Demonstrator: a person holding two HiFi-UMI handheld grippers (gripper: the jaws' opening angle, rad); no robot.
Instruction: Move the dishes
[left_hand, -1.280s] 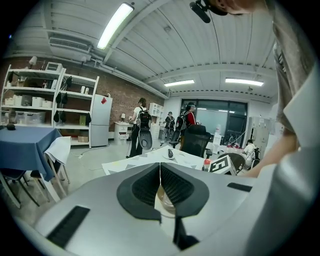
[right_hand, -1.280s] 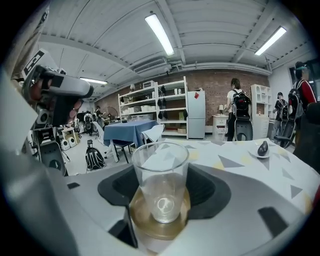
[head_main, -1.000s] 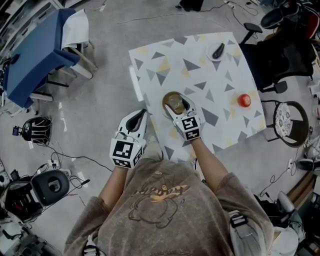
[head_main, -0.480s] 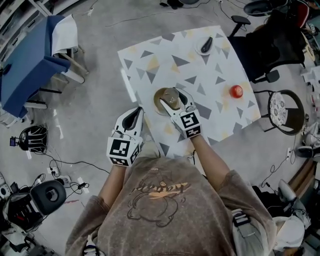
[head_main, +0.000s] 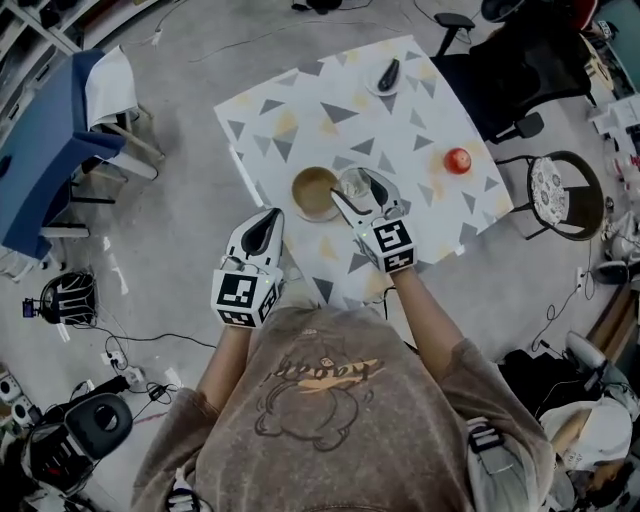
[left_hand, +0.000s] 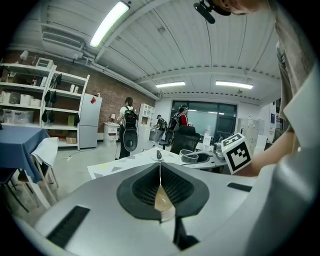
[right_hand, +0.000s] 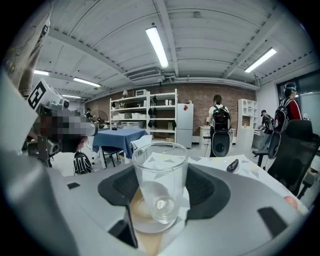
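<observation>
- Right gripper (head_main: 362, 196) is clamped on a clear glass (right_hand: 159, 175), which is upright and seemingly just clear of the table (head_main: 300, 110).
- Brown plate (head_main: 313, 193) sits on the table just beside the glass.
- Left gripper (head_main: 264, 228), jaws together and empty, hovers at the table's near edge.

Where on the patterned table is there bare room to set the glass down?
Bare: the far left part of the table, from its corner down to the brown plate; also the middle, bordered by the plate, the small dish and the red fruit. Crowded: near edge, where the plate and the right gripper with the glass sit close together.
</observation>
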